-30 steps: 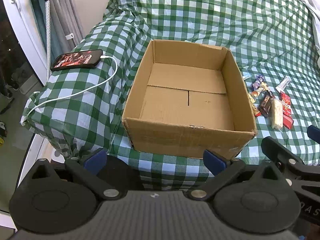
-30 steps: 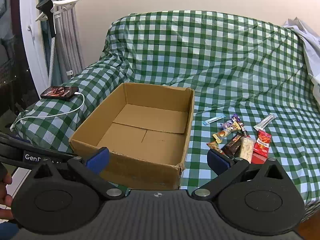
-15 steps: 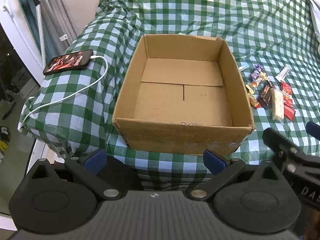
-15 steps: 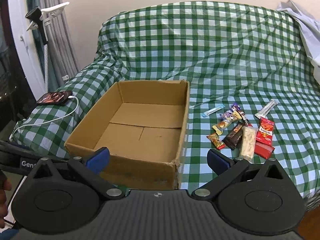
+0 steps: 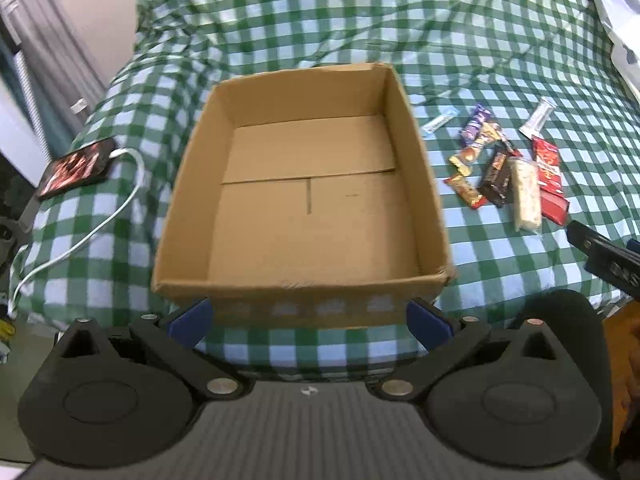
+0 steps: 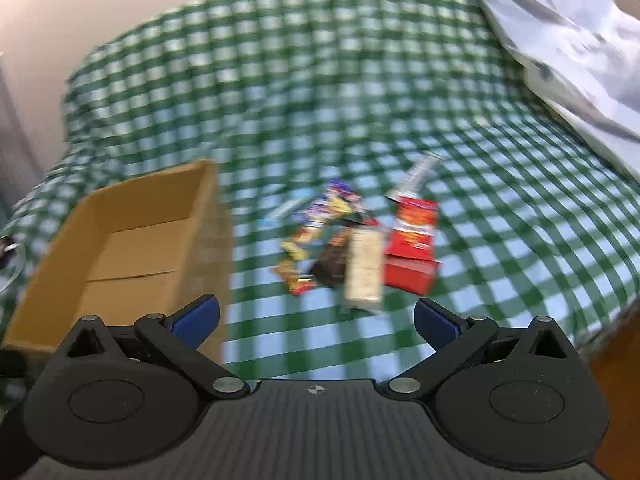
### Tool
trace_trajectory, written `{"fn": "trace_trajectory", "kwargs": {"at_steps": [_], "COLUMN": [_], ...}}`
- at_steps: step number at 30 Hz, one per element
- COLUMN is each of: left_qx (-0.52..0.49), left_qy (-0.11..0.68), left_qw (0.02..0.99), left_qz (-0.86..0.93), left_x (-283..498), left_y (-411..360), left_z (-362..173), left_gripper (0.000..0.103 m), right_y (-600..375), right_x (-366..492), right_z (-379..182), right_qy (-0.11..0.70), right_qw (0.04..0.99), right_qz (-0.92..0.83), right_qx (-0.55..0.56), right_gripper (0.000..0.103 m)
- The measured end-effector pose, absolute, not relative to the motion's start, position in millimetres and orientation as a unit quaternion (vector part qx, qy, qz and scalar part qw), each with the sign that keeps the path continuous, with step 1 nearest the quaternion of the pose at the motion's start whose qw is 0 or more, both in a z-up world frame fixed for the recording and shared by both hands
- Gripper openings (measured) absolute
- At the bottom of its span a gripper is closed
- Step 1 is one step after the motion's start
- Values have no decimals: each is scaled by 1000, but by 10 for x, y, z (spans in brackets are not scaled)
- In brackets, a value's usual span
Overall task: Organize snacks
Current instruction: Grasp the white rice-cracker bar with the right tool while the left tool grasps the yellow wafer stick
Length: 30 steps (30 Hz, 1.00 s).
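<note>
Each black claw [image 6: 316,318] has blue fingertips [image 6: 198,316], silver screws, ribbed grey housing.

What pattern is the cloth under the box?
Green and white checks on the cloth beneath the cardboard box; clearest in the left wrist view.

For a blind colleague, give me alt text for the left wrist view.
An empty brown cardboard box sits on a green-and-white checked cloth, with small wrapped snacks scattered to its right. The open left hand-held gripper frames the foreground.
</note>
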<state>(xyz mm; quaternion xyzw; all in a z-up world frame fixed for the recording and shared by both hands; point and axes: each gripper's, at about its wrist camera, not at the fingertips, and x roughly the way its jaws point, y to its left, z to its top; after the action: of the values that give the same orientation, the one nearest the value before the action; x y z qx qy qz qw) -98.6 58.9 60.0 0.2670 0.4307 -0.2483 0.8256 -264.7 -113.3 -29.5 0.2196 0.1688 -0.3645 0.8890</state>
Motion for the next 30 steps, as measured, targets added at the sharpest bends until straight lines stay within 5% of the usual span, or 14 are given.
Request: {"fn": "trace_trajectory", "kwargs": {"at_steps": [13,16,17,30], "left_qx": [296,303,305,339], "left_qy": [425,420,420,419], "left_qw": [820,819,817,753], "left_qz": [-243,-248,-252,-378], "left_x": [-727,-689,-681,-476], "left_y": [-96,-333,-432,-2354], "left_z": [572,539,529,-165], "left_gripper": [103,103,103,103], "right_y": [-2301,-2428,-2484,-3312], "right_x": [-1651,-1450,-1409,-2638], "right_z": [-1184,-1338,-1378,-1235], "right_qy": [289,309,317,238], "right_qw": [848,841,836,825], "right_qz": [-350,-351,-347,-411], "right_qx": [274,273,283,305], "right_gripper": [100,66,38,38]}}
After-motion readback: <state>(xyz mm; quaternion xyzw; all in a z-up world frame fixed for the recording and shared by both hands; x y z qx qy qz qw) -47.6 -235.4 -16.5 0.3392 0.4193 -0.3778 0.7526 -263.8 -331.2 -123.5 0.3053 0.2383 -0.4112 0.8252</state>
